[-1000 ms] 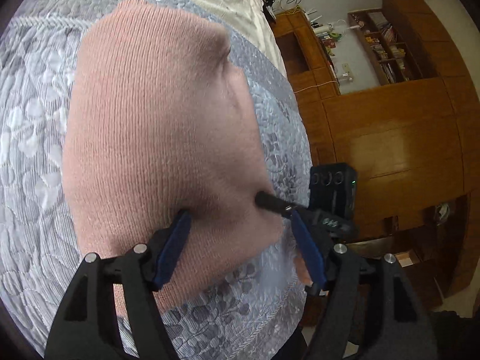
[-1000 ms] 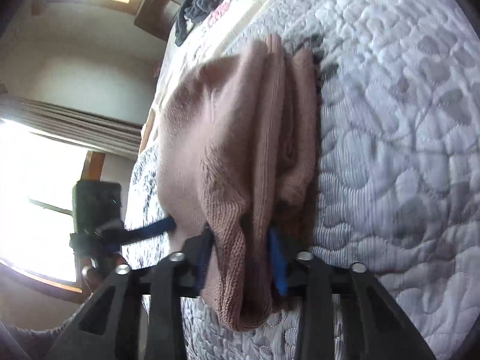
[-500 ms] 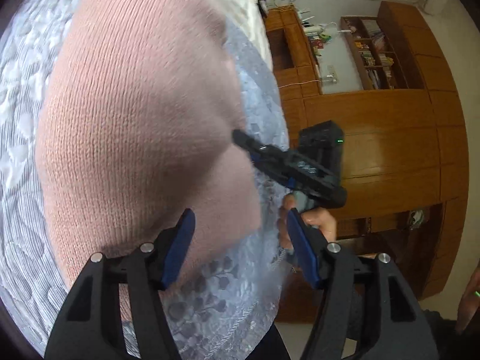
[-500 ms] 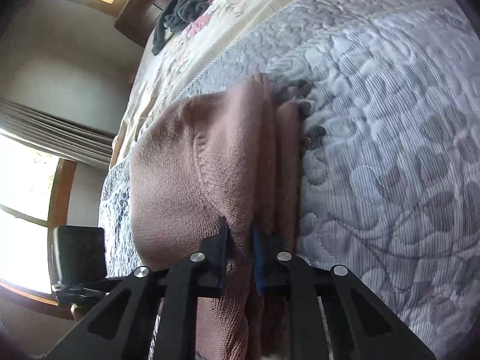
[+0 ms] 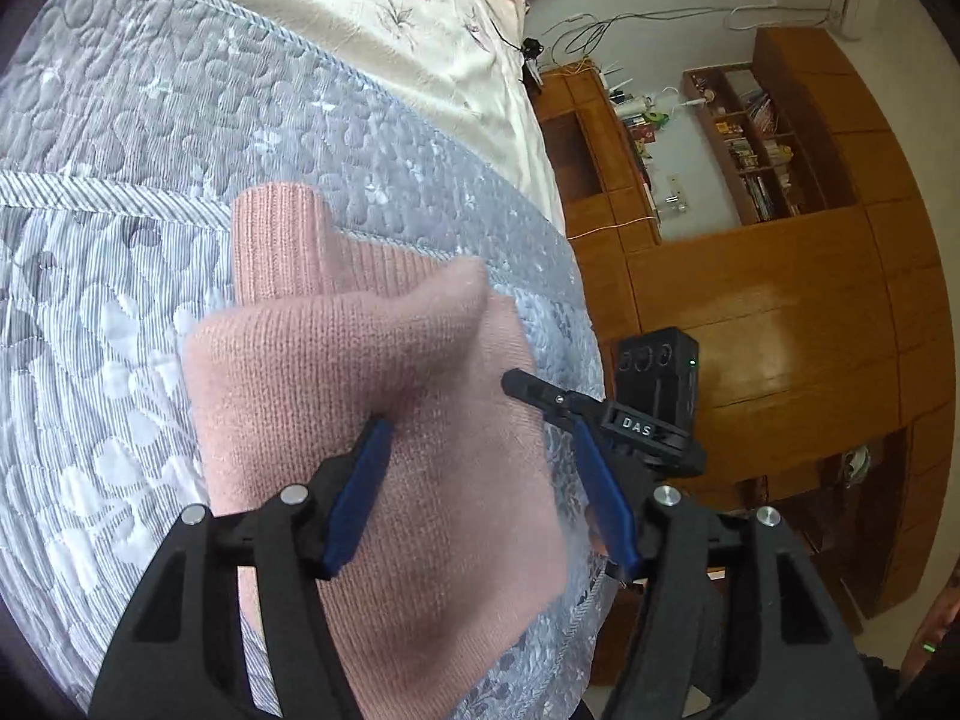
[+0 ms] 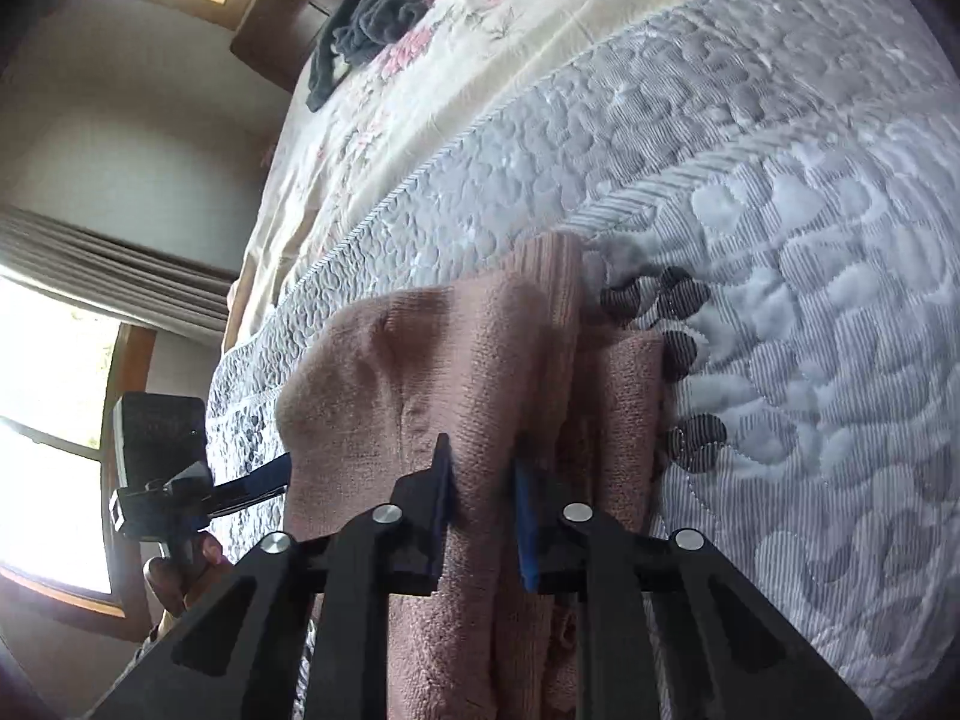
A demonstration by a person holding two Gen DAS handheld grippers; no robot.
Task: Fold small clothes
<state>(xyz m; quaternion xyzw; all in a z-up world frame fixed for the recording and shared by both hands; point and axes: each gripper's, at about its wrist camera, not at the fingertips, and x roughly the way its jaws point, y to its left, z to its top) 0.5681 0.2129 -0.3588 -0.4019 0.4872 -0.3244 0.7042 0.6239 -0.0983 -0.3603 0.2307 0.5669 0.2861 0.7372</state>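
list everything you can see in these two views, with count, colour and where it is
knit garment: one, pink, partly folded on the quilt
quilt: one, grey patterned, covering the bed
floral sheet: one, cream with pink flowers, beyond the quilt
dark cloth: one, charcoal, crumpled on the floral sheet
wooden cabinets: brown, beside the bed
curtain: one, beige, by the window
left claw: open, over the garment
right claw: closed on a garment fold

The left gripper [image 5: 480,480] is hovering with jaws spread wide over the folded pink knit [image 5: 372,420], which is lying on the quilt [image 5: 120,240]. The right gripper [image 5: 600,414] is reaching in beside the knit.
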